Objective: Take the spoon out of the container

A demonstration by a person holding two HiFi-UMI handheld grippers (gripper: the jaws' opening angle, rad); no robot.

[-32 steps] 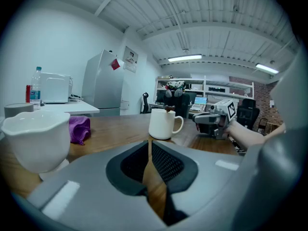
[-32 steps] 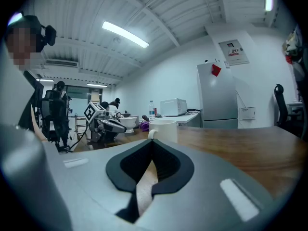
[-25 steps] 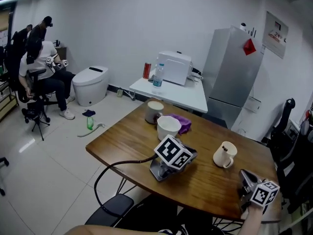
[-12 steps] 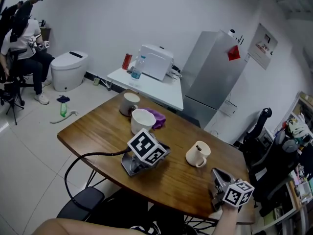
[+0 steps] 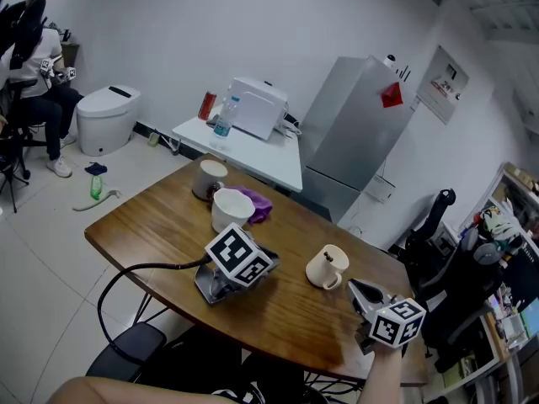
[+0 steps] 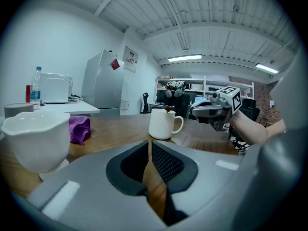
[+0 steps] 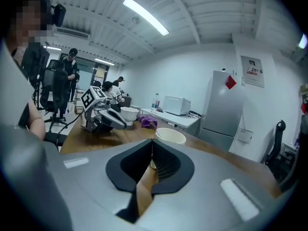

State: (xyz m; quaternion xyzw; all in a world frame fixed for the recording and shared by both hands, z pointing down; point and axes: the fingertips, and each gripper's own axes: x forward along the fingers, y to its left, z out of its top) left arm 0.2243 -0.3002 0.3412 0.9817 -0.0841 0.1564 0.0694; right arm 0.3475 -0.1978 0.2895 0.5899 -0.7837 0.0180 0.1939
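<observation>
Head view: compared with 0.5 s ago, right gripper (image 5: 357, 288), lower right of frame, has drawn nearer the white ceramic mug (image 5: 324, 269) at centre right of the brown wooden desk (image 5: 152, 225). Left gripper (image 5: 261, 263) unmoved, lying on the desk at centre. Dark-handled spoon (image 5: 331, 257) stands in the mug.

Left gripper view: fingers (image 6: 166, 162) pressed together, nothing between. Mug at frame centre, well beyond them.

Right gripper view: fingers (image 7: 163, 165) pressed together, nothing held. Mug rim just past the tips, spoon handle at its left edge.

Beyond the right fingers (image 7: 168, 166) a grey fridge (image 7: 224, 107) stands against the white wall (image 7: 192, 76); left of them, tiled floor (image 5: 42, 251), toilet (image 5: 105, 118); strip light (image 7: 144, 16) overhead.
</observation>
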